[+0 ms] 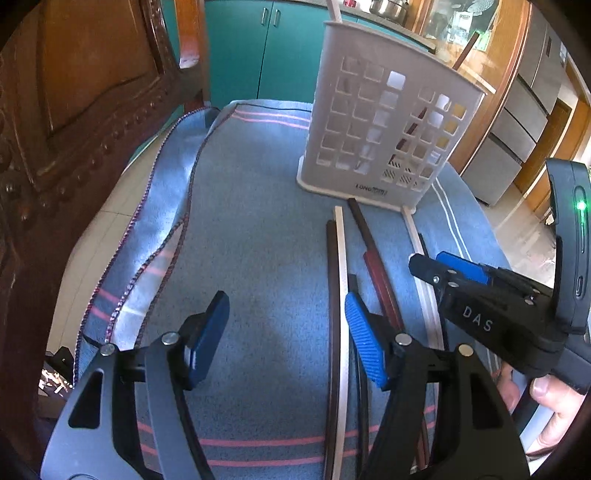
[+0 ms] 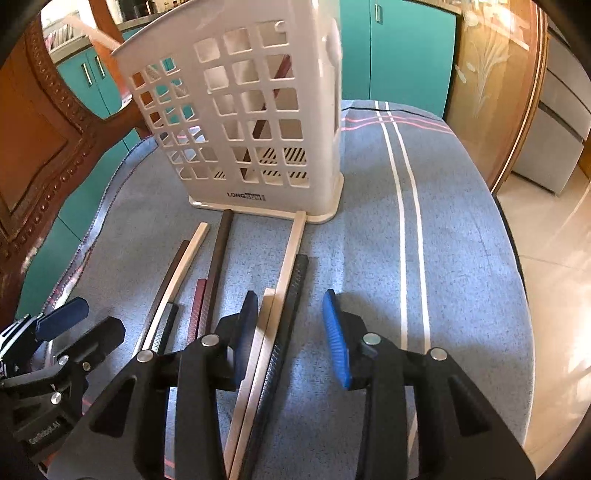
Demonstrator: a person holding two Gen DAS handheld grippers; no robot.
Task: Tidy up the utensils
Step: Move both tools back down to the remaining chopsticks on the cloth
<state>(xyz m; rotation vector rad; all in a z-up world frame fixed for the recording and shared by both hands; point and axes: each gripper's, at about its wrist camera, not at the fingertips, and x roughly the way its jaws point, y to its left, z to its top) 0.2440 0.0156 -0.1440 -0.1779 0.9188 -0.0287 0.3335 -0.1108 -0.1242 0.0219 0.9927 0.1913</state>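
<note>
1. Chopsticks loose on the blue cloth, laid roughly parallel with far ends toward the holder; probably spread flat so each can be picked singly.
2. Nearest in the right wrist view: right gripper released, jaws parted over a pale stick and a dark textured stick; both between the blue pads, neither pressed. Nothing lifted.
3. Pitched downward along the sticks, likely to close across their width rather than their length.
4. Nearest in the left wrist view: left gripper also released, jaws wide over bare cloth; right pad just beside a pale stick paired with a dark one. Nothing held.
5. Likely lining up on that pair, jaws wide to leave room on both sides.
6. Further off in the left view: a reddish stick and a dark one between the two grippers; the right gripper seen from the side, a thumb on its handle.
7. Beyond: one pale stick reaching the holder's base, a dark one almost touching it.
8. Farthest: white slotted holder upright at the cloth's far end, already with a reddish stick leaning inside and a pale one poking over the rim.
9. Task judged partly done: several sticks on the cloth, some in the holder.
</note>
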